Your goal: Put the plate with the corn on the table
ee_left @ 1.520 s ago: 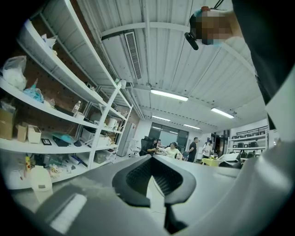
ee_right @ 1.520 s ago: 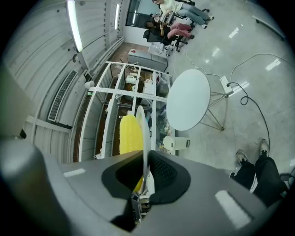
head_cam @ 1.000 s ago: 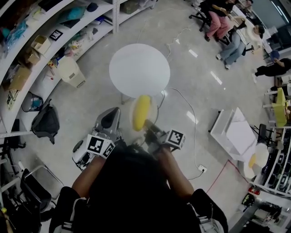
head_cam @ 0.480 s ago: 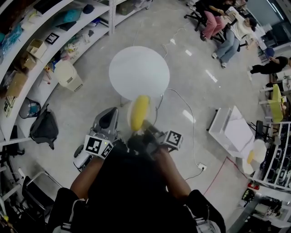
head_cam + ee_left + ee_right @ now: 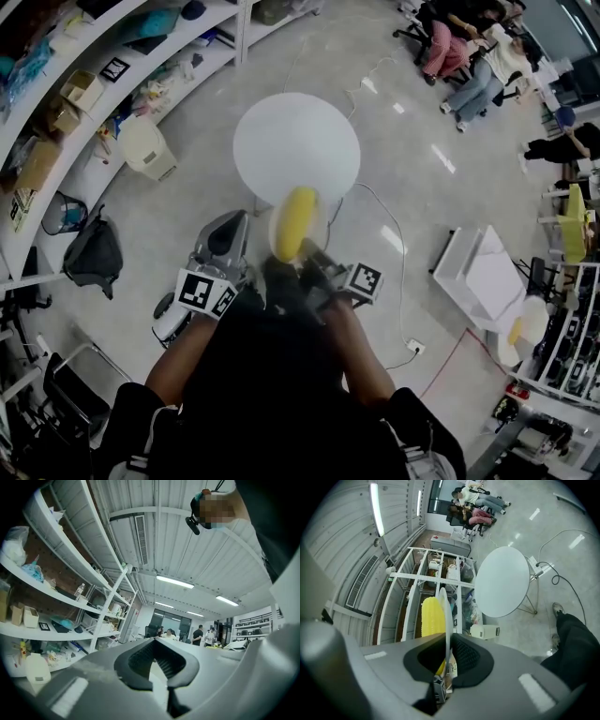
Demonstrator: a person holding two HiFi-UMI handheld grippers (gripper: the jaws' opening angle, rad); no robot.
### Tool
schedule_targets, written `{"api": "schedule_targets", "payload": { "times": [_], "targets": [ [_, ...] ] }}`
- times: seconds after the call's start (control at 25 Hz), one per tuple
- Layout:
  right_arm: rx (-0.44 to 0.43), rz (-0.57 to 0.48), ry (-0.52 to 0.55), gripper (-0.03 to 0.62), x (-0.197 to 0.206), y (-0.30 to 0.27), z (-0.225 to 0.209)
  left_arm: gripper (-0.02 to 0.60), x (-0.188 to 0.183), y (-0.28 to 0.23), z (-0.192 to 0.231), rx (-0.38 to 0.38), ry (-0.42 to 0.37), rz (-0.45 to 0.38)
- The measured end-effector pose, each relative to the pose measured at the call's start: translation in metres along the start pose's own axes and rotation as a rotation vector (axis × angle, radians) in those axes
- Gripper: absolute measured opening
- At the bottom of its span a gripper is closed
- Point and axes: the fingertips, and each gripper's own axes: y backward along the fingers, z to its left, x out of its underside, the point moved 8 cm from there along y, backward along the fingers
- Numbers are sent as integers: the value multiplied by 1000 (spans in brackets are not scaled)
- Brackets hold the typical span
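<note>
A white plate (image 5: 281,228) carrying a yellow corn cob (image 5: 296,223) is held up in front of me, level, its far edge just reaching the near rim of the round white table (image 5: 296,141). My right gripper (image 5: 313,266) is shut on the plate's near rim. In the right gripper view the plate (image 5: 446,616) runs edge-on between the pads, with the corn (image 5: 432,616) on its left and the table (image 5: 502,581) ahead. My left gripper (image 5: 221,246) hangs beside the plate on the left, shut and empty; the left gripper (image 5: 157,665) holds nothing in its own view either.
Curved white shelves (image 5: 112,75) full of boxes run along the left, with a white bin (image 5: 145,147) and a dark bag (image 5: 94,251) on the floor. A cable (image 5: 389,234) trails from the table. Seated people (image 5: 469,56) are at the far right, beside white boards (image 5: 483,272).
Both grippers and the plate have moved a little forward towards the table, which now sits slightly nearer. The grip on the plate is unchanged.
</note>
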Motion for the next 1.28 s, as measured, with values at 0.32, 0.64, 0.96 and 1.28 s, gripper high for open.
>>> {"api": "schedule_targets", "payload": {
  "times": [0.32,0.64,0.96,1.28],
  "targets": [
    [-17,8,-3,38,-35,-15,0,0,4,-33,8,-8,0,23],
    [-14,38,21,39,-83,-27,-5,0,10,-82,7,-25,-1,31],
    [23,85,32,40,-134,-32,-10,0,10,-137,2,-54,-7,20],
    [18,125,29,40,-174,-35,-15,1,7,-177,-11,-80,-38,19]
  ]
}}
